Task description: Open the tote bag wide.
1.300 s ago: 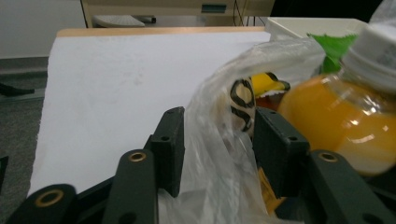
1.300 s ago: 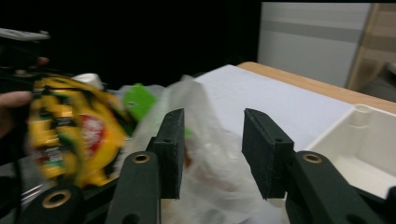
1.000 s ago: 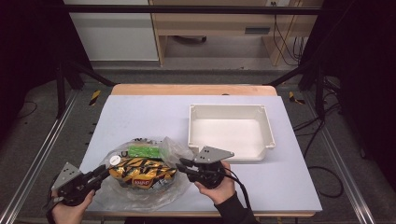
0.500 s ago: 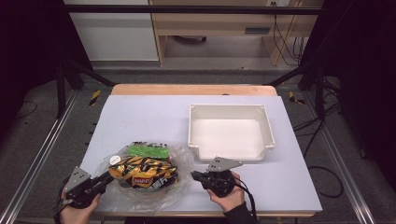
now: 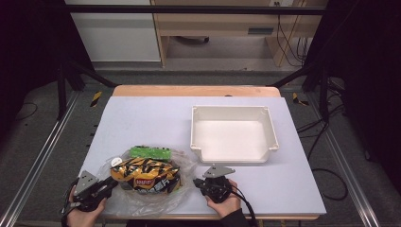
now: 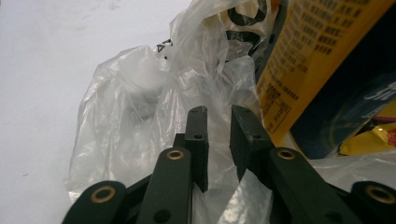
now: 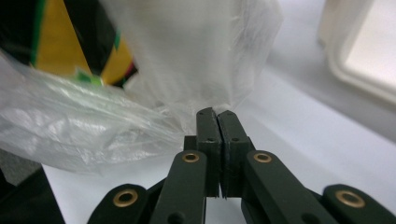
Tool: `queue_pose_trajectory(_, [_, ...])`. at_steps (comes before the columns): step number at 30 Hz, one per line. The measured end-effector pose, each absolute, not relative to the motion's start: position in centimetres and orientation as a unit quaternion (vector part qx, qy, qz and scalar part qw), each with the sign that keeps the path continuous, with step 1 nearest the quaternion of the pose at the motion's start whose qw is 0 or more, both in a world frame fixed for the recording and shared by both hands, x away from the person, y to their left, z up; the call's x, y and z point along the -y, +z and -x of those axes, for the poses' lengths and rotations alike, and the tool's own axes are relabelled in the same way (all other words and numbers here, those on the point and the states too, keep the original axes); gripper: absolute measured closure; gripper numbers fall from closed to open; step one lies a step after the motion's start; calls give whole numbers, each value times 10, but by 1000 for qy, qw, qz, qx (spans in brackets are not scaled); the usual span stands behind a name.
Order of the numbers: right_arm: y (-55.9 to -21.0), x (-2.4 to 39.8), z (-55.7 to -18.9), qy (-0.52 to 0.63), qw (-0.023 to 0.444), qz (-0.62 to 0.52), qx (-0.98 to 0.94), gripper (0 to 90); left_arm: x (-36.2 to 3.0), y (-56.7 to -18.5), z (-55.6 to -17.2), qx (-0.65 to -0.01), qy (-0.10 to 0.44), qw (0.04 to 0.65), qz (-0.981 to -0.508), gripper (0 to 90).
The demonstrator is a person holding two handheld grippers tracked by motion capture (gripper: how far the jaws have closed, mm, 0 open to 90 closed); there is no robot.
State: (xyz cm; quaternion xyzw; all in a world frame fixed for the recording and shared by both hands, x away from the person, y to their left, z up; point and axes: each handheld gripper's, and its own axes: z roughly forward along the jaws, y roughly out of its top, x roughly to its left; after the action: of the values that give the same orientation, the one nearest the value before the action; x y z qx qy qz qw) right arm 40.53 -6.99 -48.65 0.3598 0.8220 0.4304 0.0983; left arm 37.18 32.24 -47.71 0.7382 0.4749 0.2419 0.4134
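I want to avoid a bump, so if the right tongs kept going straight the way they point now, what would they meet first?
Most likely the clear plastic bag right ahead of the right tongs, then probably the yellow snack packet inside. The white tray lies off to one side.

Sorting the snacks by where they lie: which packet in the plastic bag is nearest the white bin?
The green packet, flat at the bag's far edge; the yellow-and-black chip bag lies nearer the person.

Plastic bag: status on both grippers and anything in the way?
Left gripper jaws part open, film between. Right gripper shut at the plastic bag edge. Bag flat on table, snacks inside. White bin clear of it.
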Motion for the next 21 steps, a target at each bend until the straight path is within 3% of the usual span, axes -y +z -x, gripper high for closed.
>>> queue_pose_trajectory(5, [-490, 67, -405, 427, 109, -350, -826, 821, -323, -478, -372, -476, 248, 413, -735, 711])
queue_pose_trajectory(8, [-486, 72, -405, 441, 105, -352, -819, 754, -324, -477, -371, -480, 254, 415, -731, 631])
queue_pose_trajectory(9, [-480, 77, -404, 458, 105, -349, -811, 683, -327, -475, -370, -483, 256, 424, -722, 596])
queue_pose_trajectory(12, [-472, 83, -402, 475, 108, -344, -803, 648, -329, -472, -369, -483, 260, 435, -714, 532])
queue_pose_trajectory(15, [-455, 94, -398, 510, 117, -331, -785, 561, -330, -467, -366, -479, 269, 456, -700, 504])
queue_pose_trajectory(21, [-429, 103, -391, 555, 135, -312, -759, 476, -330, -466, -366, -474, 275, 457, -701, 488])
